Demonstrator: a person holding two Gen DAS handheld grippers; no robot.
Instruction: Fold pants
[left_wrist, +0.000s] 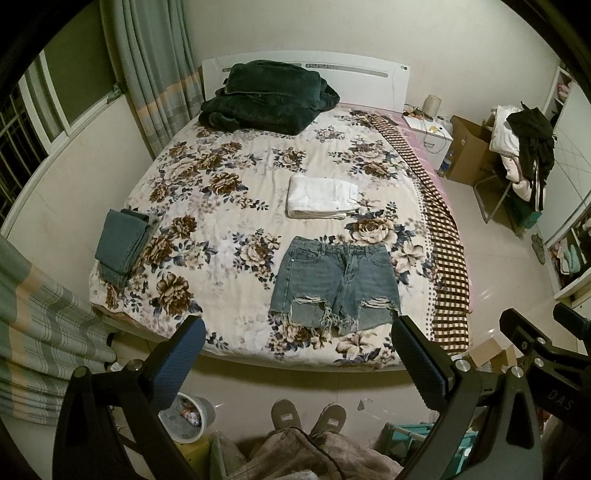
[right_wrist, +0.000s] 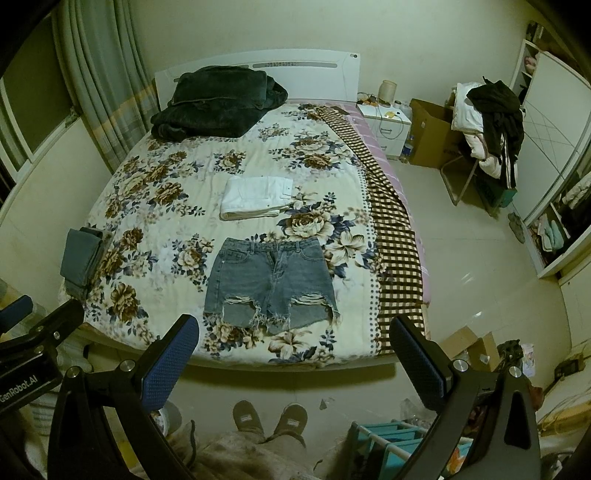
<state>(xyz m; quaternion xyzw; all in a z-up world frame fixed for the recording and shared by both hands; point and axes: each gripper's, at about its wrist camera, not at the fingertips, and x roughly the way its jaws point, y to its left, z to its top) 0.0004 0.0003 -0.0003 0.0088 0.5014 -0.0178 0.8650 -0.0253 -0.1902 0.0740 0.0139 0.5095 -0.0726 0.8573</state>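
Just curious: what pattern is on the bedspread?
Brown and blue flowers on cream bedspread; clearest in the right wrist view.

Ripped blue denim shorts (left_wrist: 334, 282) lie flat, unfolded, waistband away, near bed's foot.

I am looking into a bedroom in someone's home. A bed (left_wrist: 229, 206) with a floral quilt (left_wrist: 207, 173) fills the middle of both views, its white headboard (left_wrist: 369, 79) against the far wall at the top. Curtains (left_wrist: 155, 70) hang by a window (left_wrist: 55, 110) in the upper left. In the upper right stand a white nightstand (left_wrist: 432, 134), a cardboard box (left_wrist: 469, 151) and a chair (left_wrist: 517, 155) heaped with clothes. An open wardrobe (right_wrist: 554, 229) with folded garments on its shelves runs down the right edge. The floor (left_wrist: 491, 266) is pale tile, and slippered feet (left_wrist: 308, 415) show at the bottom centre.
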